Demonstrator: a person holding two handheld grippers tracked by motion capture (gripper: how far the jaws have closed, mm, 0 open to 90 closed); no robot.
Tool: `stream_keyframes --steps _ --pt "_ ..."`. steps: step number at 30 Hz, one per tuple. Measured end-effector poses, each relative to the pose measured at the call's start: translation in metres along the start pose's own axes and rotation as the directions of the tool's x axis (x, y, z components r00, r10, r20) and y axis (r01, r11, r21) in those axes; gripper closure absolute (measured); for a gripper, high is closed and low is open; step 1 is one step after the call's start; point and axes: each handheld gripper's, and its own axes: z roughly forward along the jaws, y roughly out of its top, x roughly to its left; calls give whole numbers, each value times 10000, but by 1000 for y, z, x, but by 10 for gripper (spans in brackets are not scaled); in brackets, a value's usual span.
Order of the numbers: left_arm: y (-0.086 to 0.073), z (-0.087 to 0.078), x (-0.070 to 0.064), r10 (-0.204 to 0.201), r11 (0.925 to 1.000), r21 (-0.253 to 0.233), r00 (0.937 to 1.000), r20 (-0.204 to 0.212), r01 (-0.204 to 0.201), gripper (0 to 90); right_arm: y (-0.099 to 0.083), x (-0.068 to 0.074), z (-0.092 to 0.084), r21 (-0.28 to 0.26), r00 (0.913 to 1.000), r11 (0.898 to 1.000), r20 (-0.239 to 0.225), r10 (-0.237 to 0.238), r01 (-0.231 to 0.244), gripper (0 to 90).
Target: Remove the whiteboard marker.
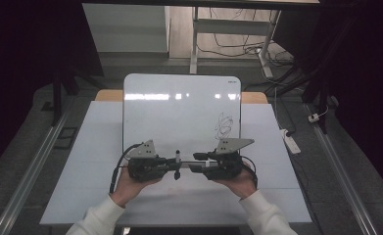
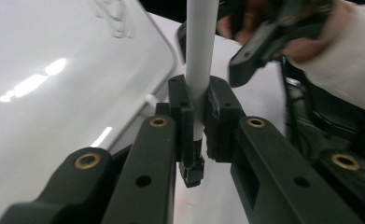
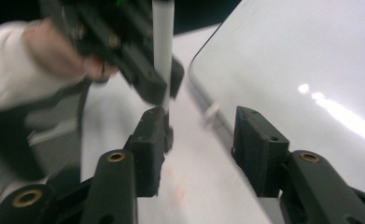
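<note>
Left hand-held gripper [image 2: 198, 116], lower centre: jaws clamped on white marker [image 2: 200, 51]. Right hand-held gripper [image 3: 199, 140]: jaws parted, empty. Whiteboard [image 1: 179, 112] scribble drawn; handover done, marker unstowed.

The middle of the table [image 1: 101, 161] is taken by the whiteboard [image 1: 179, 112], which is laid flat, so it can be passed over freely. Bare strips of table are left on both sides of the board and in front of it. The front strip is narrowed by the left gripper [image 1: 152, 164] and the right gripper [image 1: 216, 164], which are held facing each other. The small gap between them is blocked by the marker [image 1: 178, 164], gripped upright by the left gripper.
</note>
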Motion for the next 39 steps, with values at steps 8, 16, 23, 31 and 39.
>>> stream_keyframes --steps 8,16,23,31,39 --pt "-1 8 -6 167 9999 -8 9936 1115 -167 812 -8 0 21 1502 9748 9805 -2019 -951 1267 462" --pt "-2 11 -6 293 9996 -85 9835 1785 -282 812 -10 8 34 1881 9371 9629 -3262 -1244 1933 643" --pt "-3 14 -5 389 9992 -131 9711 2354 -368 811 -11 12 37 1997 9234 9546 -3579 -1388 2209 732" --pt "-3 12 -5 219 9995 -273 9777 2090 -165 754 -12 10 38 1745 9320 9646 -3385 -1298 1977 772" --pt "-16 -22 -2 -545 9983 -218 9985 58 547 428 -14 2 23 1034 9718 9829 -1970 -1299 1524 773"
